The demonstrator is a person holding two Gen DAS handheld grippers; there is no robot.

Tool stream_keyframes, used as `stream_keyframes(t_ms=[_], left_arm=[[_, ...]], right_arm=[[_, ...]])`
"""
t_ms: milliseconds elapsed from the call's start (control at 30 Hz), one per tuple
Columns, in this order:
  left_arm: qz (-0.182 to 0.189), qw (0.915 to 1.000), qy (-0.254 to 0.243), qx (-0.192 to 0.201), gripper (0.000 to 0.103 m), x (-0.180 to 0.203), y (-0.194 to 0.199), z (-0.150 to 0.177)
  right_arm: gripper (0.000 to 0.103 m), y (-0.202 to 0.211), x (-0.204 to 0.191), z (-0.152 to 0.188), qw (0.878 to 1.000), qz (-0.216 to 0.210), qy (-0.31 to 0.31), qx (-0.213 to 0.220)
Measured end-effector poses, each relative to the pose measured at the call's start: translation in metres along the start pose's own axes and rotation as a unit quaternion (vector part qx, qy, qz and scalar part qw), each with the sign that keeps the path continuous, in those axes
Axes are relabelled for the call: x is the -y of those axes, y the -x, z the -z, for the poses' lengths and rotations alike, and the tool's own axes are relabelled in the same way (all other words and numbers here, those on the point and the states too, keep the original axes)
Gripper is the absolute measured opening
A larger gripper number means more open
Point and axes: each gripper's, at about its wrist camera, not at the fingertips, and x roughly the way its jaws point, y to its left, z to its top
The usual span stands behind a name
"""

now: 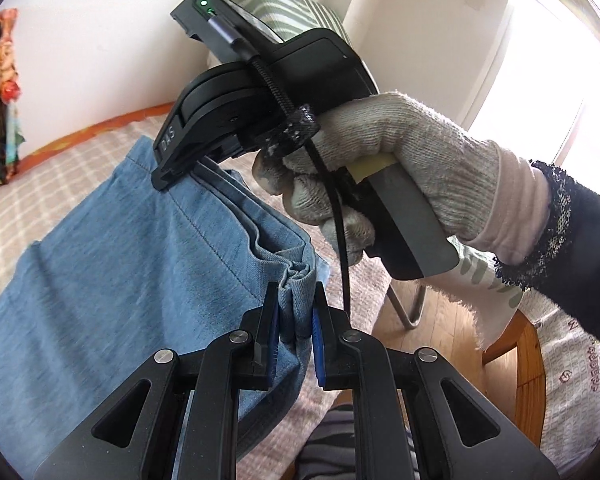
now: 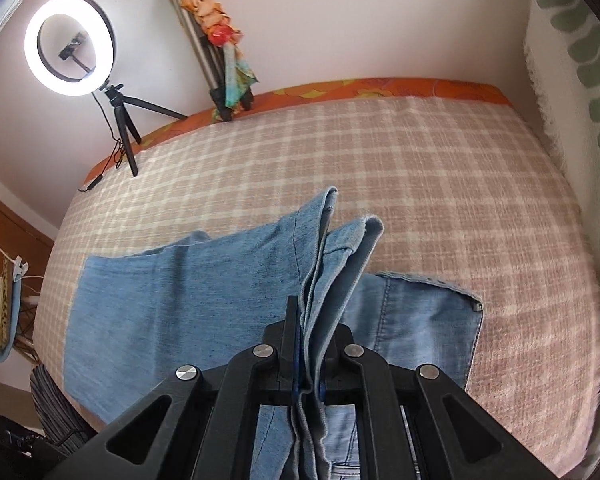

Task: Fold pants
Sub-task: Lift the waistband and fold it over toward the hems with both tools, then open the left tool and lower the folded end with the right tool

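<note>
Light blue denim pants (image 1: 112,264) lie partly folded on a pink checked blanket (image 2: 440,168). My left gripper (image 1: 296,320) is shut on a bunched edge of the denim, its blue pads pressing the folds from both sides. In the left wrist view my right gripper (image 1: 168,178), held by a gloved hand (image 1: 384,168), pinches the same lifted edge farther back. The right wrist view shows my right gripper (image 2: 309,356) shut on several layers of the pants (image 2: 188,300), which rise between its fingers while the rest spreads flat on the blanket.
A lit ring light (image 2: 69,40) on a small tripod and a folded tripod with a colourful cloth (image 2: 216,40) stand at the bed's far edge by the wall. A green-patterned pillow (image 2: 580,120) lies at the right. A wooden chair (image 1: 516,360) stands beside the bed.
</note>
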Motion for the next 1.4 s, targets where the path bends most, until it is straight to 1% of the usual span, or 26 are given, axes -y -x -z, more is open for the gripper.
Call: stream_keyframes(t_ms=[233, 433, 633, 667, 700, 767, 833, 867, 900, 933, 1000, 1033, 1067, 1133, 1200, 1233, 1300, 1400], left_arm=[[0.009, 0.9998, 0.007, -0.015, 0.012, 0.002, -0.02, -0.003], [0.01, 0.9997, 0.007, -0.021, 0.012, 0.006, -0.03, -0.004], [0.006, 0.9991, 0.011, -0.04, 0.013, 0.002, -0.03, -0.001], [0.006, 0.999, 0.011, -0.043, 0.015, 0.0, -0.029, 0.0], [0.005, 0.9988, 0.013, -0.047, 0.021, -0.001, -0.029, 0.001], [0.007, 0.9982, 0.019, -0.056, 0.028, -0.004, -0.026, 0.002], [0.004, 0.9983, 0.021, -0.055, 0.03, -0.007, -0.019, 0.005], [0.002, 0.9981, 0.024, -0.056, 0.035, -0.01, -0.015, 0.005], [0.001, 0.9977, 0.031, -0.06, 0.039, -0.014, -0.009, 0.006], [-0.001, 0.9976, 0.038, -0.058, 0.039, -0.017, -0.004, 0.006], [-0.005, 0.9976, 0.048, -0.049, 0.039, -0.026, 0.011, 0.009], [-0.011, 0.9977, 0.05, -0.045, 0.039, -0.032, 0.019, 0.011], [-0.022, 0.9976, 0.052, -0.04, 0.039, -0.038, 0.029, 0.015], [-0.048, 0.9968, 0.056, -0.033, 0.039, -0.052, 0.05, 0.024], [-0.08, 0.9942, 0.066, -0.027, 0.039, -0.069, 0.07, 0.036], [-0.101, 0.9917, 0.075, -0.024, 0.039, -0.082, 0.084, 0.044], [-0.128, 0.9872, 0.093, -0.023, 0.039, -0.101, 0.101, 0.057], [-0.163, 0.9783, 0.126, -0.023, 0.039, -0.127, 0.126, 0.078]], right_arm=[[0.003, -0.015, 0.018, 0.004, 1.0, -0.001, -0.009, -0.01], [0.003, -0.017, 0.024, 0.006, 1.0, 0.01, -0.006, -0.01], [0.003, -0.031, 0.038, 0.016, 0.999, 0.015, -0.026, -0.018], [0.003, -0.032, 0.039, 0.017, 0.999, 0.015, -0.028, -0.018], [0.003, -0.033, 0.039, 0.017, 0.999, 0.016, -0.027, -0.019], [0.003, -0.035, 0.038, 0.016, 0.999, 0.018, -0.019, -0.023], [0.005, -0.036, 0.04, 0.014, 0.999, 0.025, -0.012, -0.024], [0.006, -0.035, 0.041, 0.013, 0.999, 0.023, -0.012, -0.024], [0.009, -0.033, 0.042, 0.013, 1.0, 0.021, -0.011, -0.02], [0.028, -0.032, 0.043, 0.014, 1.0, 0.021, -0.011, -0.019], [0.04, -0.023, 0.047, 0.014, 0.998, 0.062, -0.011, -0.001], [0.04, -0.017, 0.05, 0.014, 0.997, 0.07, -0.013, 0.007], [0.04, -0.01, 0.055, 0.016, 0.997, 0.068, -0.022, 0.017], [0.04, 0.003, 0.06, 0.019, 0.997, 0.059, -0.036, 0.041], [0.04, 0.017, 0.062, 0.021, 0.996, 0.04, -0.041, 0.065], [0.039, 0.022, 0.063, 0.023, 0.996, 0.024, -0.043, 0.076], [0.038, 0.026, 0.063, 0.025, 0.995, -0.006, -0.042, 0.088], [0.038, 0.019, 0.058, 0.023, 0.995, -0.023, -0.033, 0.086]])
